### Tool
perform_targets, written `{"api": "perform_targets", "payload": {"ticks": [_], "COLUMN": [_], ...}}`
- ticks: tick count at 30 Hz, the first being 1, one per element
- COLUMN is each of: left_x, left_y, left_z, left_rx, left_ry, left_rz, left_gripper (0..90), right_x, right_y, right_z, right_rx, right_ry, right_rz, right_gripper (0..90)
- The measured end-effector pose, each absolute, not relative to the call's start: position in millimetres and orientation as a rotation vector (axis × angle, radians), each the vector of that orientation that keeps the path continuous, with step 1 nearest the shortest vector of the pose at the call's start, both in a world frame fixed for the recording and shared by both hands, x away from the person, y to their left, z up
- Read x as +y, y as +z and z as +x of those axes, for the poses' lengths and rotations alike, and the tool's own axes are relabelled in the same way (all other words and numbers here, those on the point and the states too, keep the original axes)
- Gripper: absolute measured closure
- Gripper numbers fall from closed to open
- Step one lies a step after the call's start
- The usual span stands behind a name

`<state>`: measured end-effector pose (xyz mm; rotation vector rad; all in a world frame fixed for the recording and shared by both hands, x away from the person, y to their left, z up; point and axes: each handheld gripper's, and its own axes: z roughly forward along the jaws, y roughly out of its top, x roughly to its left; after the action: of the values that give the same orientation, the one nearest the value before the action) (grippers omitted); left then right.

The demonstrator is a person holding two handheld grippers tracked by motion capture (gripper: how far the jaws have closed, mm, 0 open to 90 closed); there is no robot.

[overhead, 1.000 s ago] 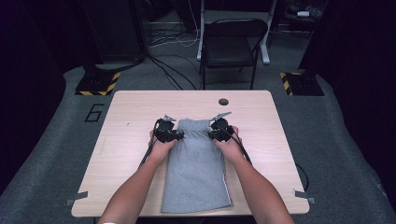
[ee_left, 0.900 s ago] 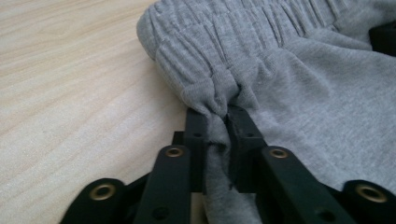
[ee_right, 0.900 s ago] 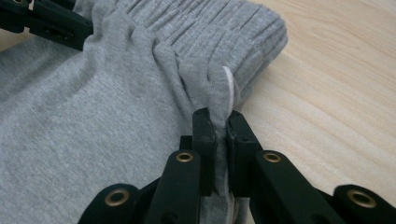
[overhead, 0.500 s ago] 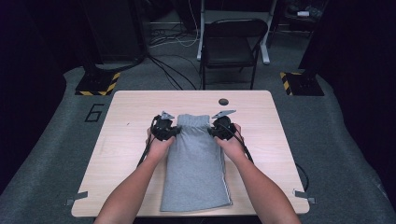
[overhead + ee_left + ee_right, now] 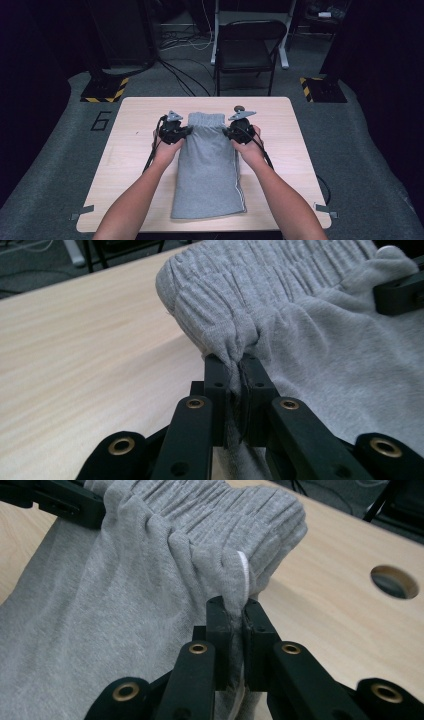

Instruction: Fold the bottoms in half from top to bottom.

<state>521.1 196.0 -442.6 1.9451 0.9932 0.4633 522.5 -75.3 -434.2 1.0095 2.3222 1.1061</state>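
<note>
The left hand-held gripper (image 5: 239, 362) has just been closing its jaws, and they now pinch a fold of grey fabric at the left end of the waistband of a pair of grey sweat shorts (image 5: 320, 350); the cloth bunches up between the two black pads. The right hand-held gripper (image 5: 236, 605) clamps the opposite end of the same gathered waistband, where a white stripe (image 5: 244, 570) along the side seam shows just above its jaws. In the high view the left hand-held gripper (image 5: 186, 131) and the right hand-held gripper (image 5: 227, 132) face each other across the waistband, each in one of the person's hands. The shorts (image 5: 209, 170) lie folded lengthwise down the middle of the wooden bench (image 5: 135, 150), hem toward the person. A round hole (image 5: 394, 581) in the bench lies beyond the right hand-held gripper. Behind the bench stands a folding chair (image 5: 247, 50).
</note>
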Motion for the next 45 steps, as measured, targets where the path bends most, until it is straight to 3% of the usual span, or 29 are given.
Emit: {"api": "perform_targets", "payload": {"ticks": [30, 45], "left_x": [213, 208], "left_y": [-444, -467], "left_z": [466, 432], "left_rx": [0.905, 0.904], "left_ry": [0.405, 0.335], "left_rz": [1.970, 1.984], "left_gripper": [83.9, 83.8], "right_x": [-81, -90], "right_y": [-432, -459], "right_z": [464, 429], "right_rx": [2.321, 2.359], "right_ry": [1.151, 1.174], "right_rz": [0.726, 0.743], "right_gripper": [84.1, 84.2]}}
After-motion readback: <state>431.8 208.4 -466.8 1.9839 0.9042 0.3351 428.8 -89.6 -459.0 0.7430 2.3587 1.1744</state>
